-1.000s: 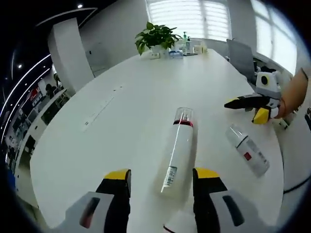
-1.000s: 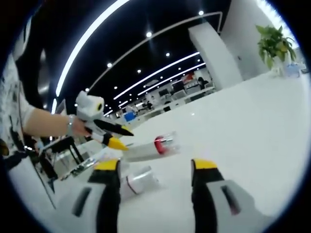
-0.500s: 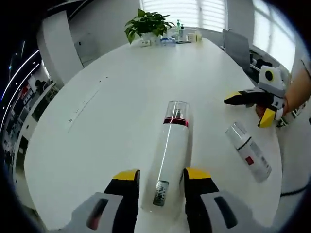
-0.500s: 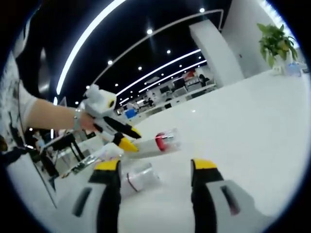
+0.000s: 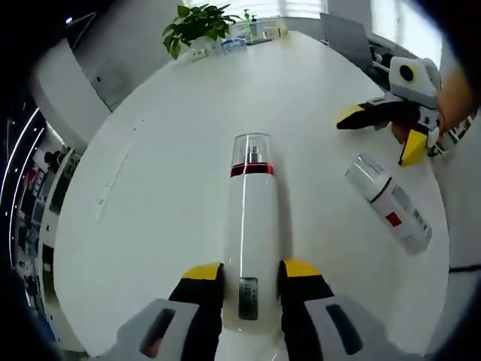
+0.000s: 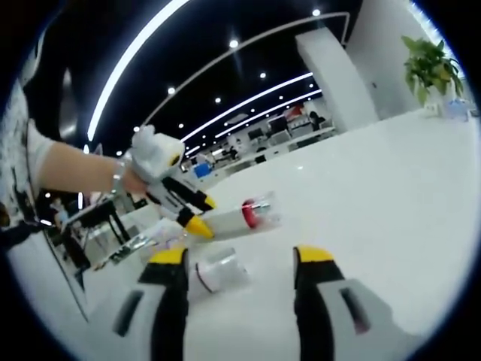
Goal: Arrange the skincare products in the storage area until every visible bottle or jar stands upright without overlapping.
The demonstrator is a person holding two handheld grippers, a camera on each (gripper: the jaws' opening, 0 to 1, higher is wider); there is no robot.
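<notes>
Two bottles lie on their sides on the white table [image 5: 150, 150], neither upright yet. The tall white pump bottle [image 5: 252, 248], with a red band and clear cap, lies with its long axis running straight away from the left gripper [image 5: 252, 289]: base end between the yellow-tipped jaws, cap end pointing off across the table. The jaws stand on either side of the base, very close to the bottle wall or just touching it; a firm clamp cannot be told from this view. Since the bottle's length lines up with the jaws' own direction, I judge that a grip here would take the base end, and standing it up would mean swinging the cap end up over that base.

To the right of it, apart and not overlapping, lies the shorter white bottle [image 5: 391, 207] with a clear cap and a red mark on its label, slanted so its cap points towards the right gripper [image 5: 379, 128]. That gripper hangs above the table just beyond the cap, jaws spread and holding nothing. In the right gripper view the shorter bottle's clear cap [image 6: 214, 272] lies between and just ahead of its own jaws, so the right hand is the nearer one for it.
</notes>
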